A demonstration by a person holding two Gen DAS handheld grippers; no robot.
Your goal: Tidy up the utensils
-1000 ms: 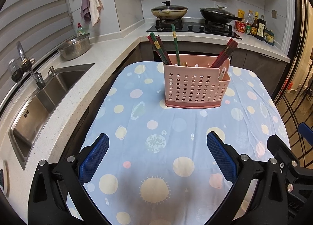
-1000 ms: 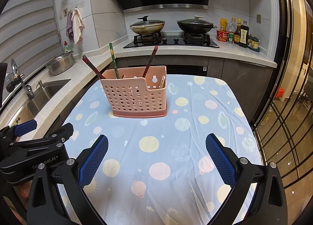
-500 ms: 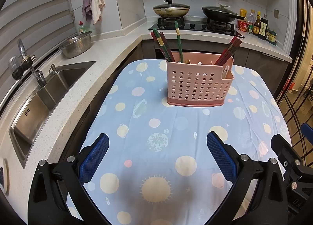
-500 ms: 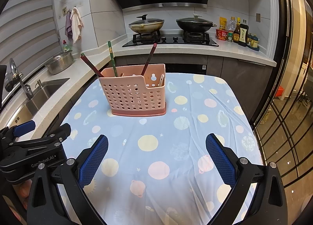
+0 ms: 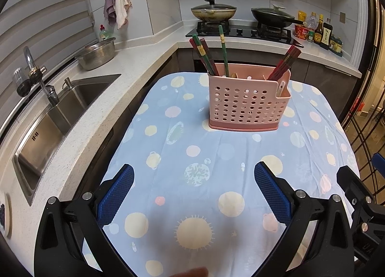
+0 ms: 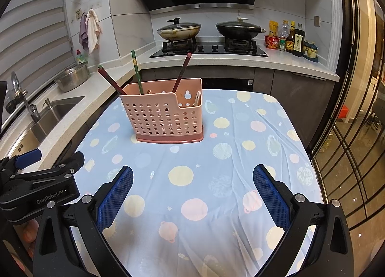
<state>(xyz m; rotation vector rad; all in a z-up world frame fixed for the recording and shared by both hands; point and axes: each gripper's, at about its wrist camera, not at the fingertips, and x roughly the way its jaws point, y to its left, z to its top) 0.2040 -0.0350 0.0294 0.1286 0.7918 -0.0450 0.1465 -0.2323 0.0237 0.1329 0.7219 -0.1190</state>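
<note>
We judge the sorting to be at or near its end, or between picks: both grippers are empty and no loose utensil lies on the spotted cloth (image 5: 197,156) that covers the counter. The left gripper (image 5: 193,196) has its jaws wide apart, holding nothing, low over the near edge of the cloth. The right gripper (image 6: 192,195) is likewise spread and empty, beside the left one.

The pink basket (image 5: 249,103) stands upright near the far middle of the cloth, well apart from both grippers. Chopsticks lean in it: a dark red and green bunch (image 5: 204,56) at its left end, one green stick (image 5: 223,51) beside them, a red bunch (image 5: 285,61) at the right. A pale spoon handle (image 6: 197,98) sits in the small right-hand pocket.

If anything is left to regroup, the next move calls for a reach forward and a narrow pinch on one stick's top.

Against the earlier frames, the basket sits a little lower and larger in the left view, so that gripper has eased forward; the right view is almost unchanged.
</note>
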